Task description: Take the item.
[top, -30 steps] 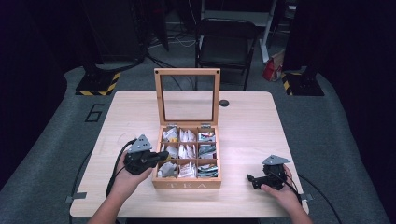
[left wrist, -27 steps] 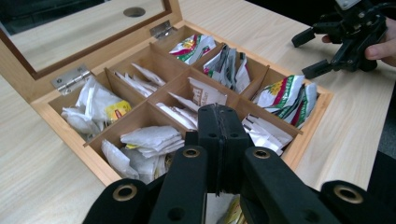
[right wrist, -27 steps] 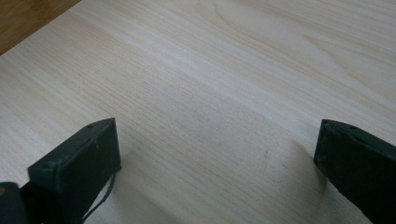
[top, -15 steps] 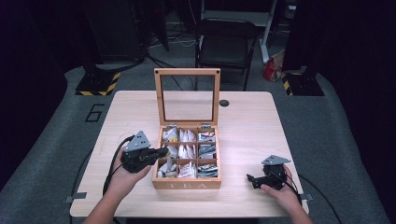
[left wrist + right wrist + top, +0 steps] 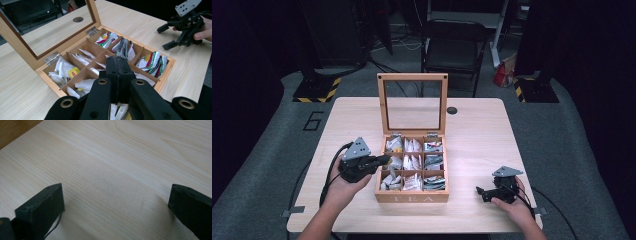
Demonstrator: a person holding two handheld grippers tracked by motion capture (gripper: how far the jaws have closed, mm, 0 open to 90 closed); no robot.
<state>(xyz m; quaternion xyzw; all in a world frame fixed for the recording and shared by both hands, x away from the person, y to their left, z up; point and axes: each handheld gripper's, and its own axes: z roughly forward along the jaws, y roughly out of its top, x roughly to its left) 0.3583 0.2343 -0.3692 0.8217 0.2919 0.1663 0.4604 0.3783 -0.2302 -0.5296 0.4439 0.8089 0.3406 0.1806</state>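
An open wooden tea box [image 5: 412,198] stands at the front middle of the table, its glass lid [image 5: 382,105] upright. Its compartments hold tea bags [image 5: 412,162] in white and colourful wrappers [image 5: 150,61]. My left gripper [image 5: 384,160] hovers over the box's left column, pointing right. Its jaws are shut [image 5: 117,62], pads pressed together, and I see nothing between them. My right gripper [image 5: 482,192] rests on the table to the right of the box. It is open [image 5: 116,202] over bare wood, and it is also seen beyond the box [image 5: 165,36] in the left gripper view.
The light wooden table [image 5: 472,135] has a round cable hole [image 5: 452,110] behind the box. A black chair [image 5: 454,47] stands beyond the far edge. Cables trail from both grippers off the front edge.
My left gripper has risen a little over the box's left side, still shut. The right gripper has stayed where it was.
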